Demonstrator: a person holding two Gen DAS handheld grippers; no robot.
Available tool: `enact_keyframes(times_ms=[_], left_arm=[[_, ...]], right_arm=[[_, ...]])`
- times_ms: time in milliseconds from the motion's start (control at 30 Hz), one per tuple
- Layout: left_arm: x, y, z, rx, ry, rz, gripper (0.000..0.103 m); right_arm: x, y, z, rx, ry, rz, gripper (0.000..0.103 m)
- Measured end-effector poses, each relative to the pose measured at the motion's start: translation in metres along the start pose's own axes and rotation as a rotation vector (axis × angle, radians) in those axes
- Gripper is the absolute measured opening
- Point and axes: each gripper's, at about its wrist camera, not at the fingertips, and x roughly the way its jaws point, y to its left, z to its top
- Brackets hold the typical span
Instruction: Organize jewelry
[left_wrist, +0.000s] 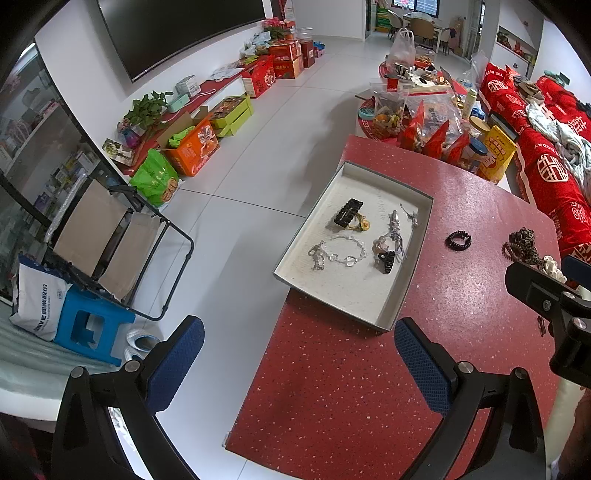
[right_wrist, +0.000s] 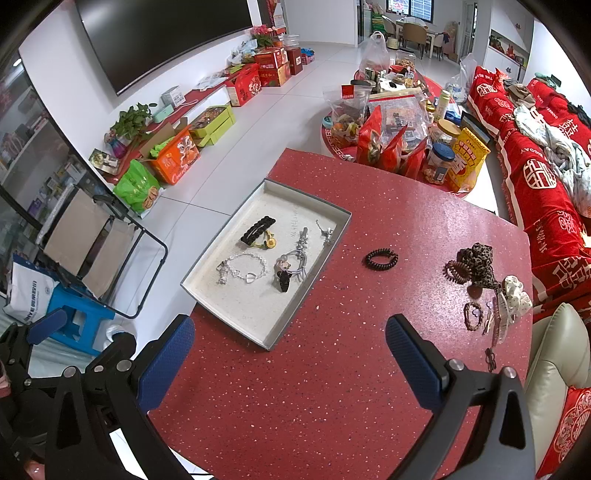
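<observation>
Right gripper (right_wrist: 290, 363): blue-padded jaws spread wide, nothing held, hovering over the near part of the red speckled tabletop (right_wrist: 332, 387).
Left gripper (left_wrist: 299, 360): likewise released and empty, straddling the tabletop's left edge.
Shallow grey cardboard tray (right_wrist: 334, 236): at the left edge; holds a black snap hair clip (right_wrist: 258, 229), a silver chain bracelet (right_wrist: 245, 267), a small black claw clip (right_wrist: 283, 283) and other pieces.
Black spiral hair tie (right_wrist: 381, 258): loose, just right of the tray.
Leopard-print fabric scrunchie (right_wrist: 480, 264): near the right edge, in a cluster of ties and clips.
Likely step: fetch the spiral tie. Descend vertically, 1 finger through its centre, close gently, lift clear.
</observation>
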Motion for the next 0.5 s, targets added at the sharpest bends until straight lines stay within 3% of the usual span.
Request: enact_keyframes(times_ms=[500], left_arm=[[-0.0001,-0.002,-0.0006,0.0,0.0,0.002,0.103]], right_arm=[[0.0002,-0.0004,0.0001,0.001,0.0,0.002,0.103]])
